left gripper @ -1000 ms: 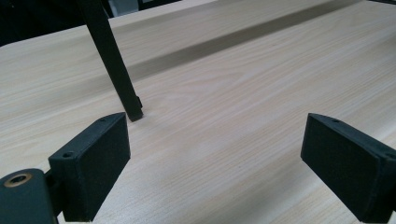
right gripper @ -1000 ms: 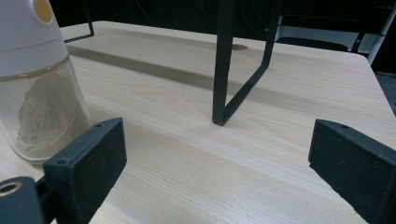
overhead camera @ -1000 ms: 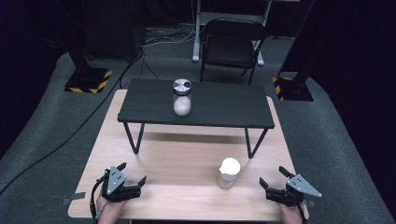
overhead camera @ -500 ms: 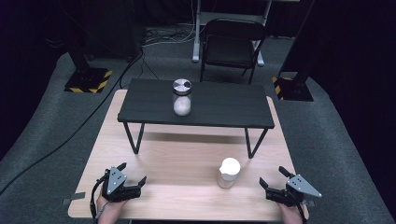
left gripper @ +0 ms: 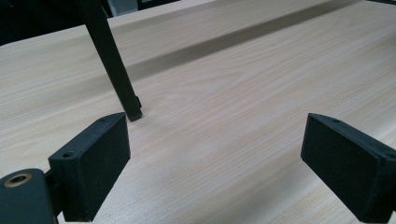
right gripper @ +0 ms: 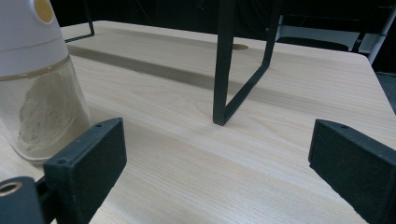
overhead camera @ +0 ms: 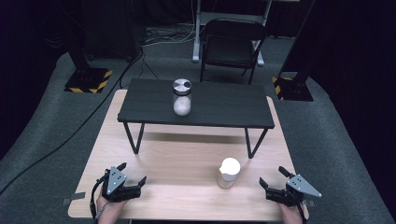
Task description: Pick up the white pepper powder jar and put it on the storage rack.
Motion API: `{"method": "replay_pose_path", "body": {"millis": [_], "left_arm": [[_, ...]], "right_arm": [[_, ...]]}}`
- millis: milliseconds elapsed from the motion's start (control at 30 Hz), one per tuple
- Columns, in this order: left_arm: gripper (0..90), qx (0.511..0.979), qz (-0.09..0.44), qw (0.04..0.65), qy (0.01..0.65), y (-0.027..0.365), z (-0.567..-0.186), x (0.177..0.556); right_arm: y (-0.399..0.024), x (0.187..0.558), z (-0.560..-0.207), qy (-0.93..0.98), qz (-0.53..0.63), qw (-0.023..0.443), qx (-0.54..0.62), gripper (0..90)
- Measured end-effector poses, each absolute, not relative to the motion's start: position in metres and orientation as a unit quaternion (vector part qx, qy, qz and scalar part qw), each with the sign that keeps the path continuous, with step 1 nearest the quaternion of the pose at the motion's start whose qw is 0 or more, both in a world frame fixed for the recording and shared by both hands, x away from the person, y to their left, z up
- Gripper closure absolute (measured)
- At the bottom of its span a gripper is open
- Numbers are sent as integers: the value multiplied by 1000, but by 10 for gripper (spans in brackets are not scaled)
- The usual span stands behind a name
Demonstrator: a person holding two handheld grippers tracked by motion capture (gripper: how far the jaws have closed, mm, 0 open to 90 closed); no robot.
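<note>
Jar (overhead camera: 228,172): glass, white lid, powder inside | jars counted: 2, second (overhead camera: 181,97) metal-lidded | left gripper (overhead camera: 134,178), right gripper (overhead camera: 272,183): jaws spread, nothing held

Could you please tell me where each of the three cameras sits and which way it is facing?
High view: above the person's side, looking forward and down on the table; left gripper and right gripper enter at the bottom, jaws open.
Left gripper view: rides the left gripper, low over the table, facing a shelf leg; its two jaws show.
Right gripper view: rides the right gripper, facing another shelf leg; its two jaws show.
Shared: the white-capped jar appears in the high view too.
</note>
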State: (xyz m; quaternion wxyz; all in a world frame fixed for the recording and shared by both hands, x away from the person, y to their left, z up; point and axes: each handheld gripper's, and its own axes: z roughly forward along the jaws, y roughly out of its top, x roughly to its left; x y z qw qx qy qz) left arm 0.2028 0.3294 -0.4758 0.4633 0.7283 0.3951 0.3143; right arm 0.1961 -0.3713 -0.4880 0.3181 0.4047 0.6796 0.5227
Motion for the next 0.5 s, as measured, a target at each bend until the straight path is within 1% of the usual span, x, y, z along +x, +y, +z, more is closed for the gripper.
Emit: {"method": "replay_pose_path", "body": {"millis": [500], "left_arm": [[77,730,314,461,395,329,-475,203]], "right_arm": [[-372,196,-489,679,525,318,403,30]]}}
